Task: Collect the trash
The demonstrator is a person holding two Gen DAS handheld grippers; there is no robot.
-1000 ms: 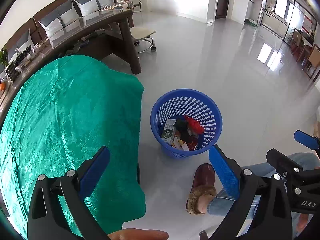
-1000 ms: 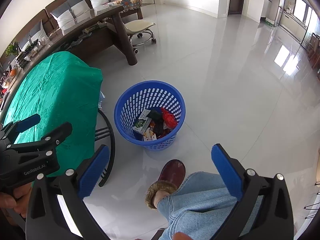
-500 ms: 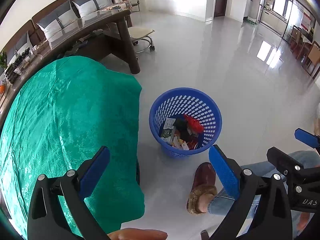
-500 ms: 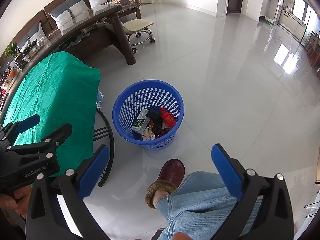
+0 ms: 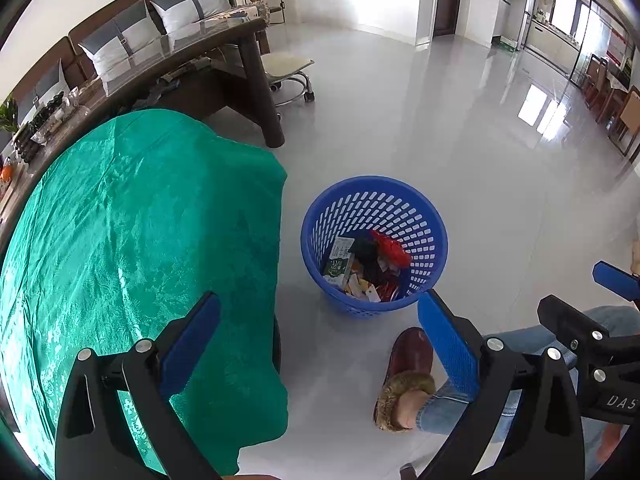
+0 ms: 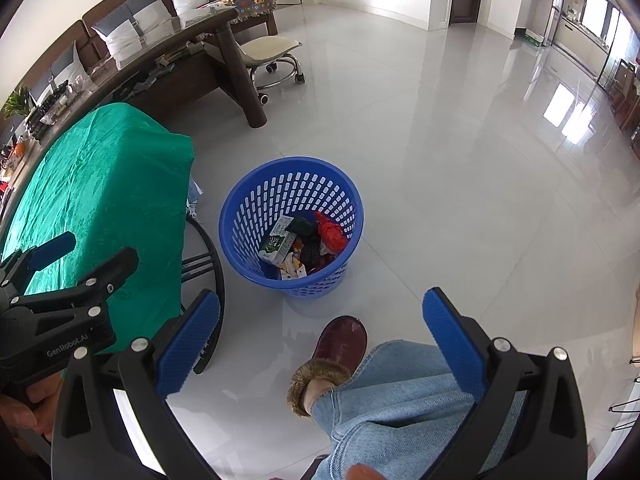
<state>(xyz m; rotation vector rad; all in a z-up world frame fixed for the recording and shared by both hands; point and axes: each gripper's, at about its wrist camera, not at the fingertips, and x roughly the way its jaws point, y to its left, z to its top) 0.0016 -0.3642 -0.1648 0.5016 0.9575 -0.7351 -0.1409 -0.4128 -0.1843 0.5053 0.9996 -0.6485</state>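
A blue perforated trash basket (image 5: 424, 216) stands on the white floor; it also shows in the right wrist view (image 6: 248, 216). It holds trash: a green-and-white carton (image 5: 339, 258), a red wrapper (image 5: 392, 249) and several small scraps. My left gripper (image 5: 320, 336) is open and empty, above the green table's edge and the floor, short of the basket. My right gripper (image 6: 322, 332) is open and empty, above the floor near the person's foot.
A table under a green cloth (image 5: 120, 240) stands left of the basket. A person's slippered foot (image 6: 340, 340) and jeans leg (image 6: 400, 412) are just in front of the basket. A dark wooden desk (image 5: 224, 64), a stool (image 5: 286, 70) and a sofa lie beyond.
Both views have shifted only slightly; the basket sits a touch further left in the frames. Both grippers stay open and empty.
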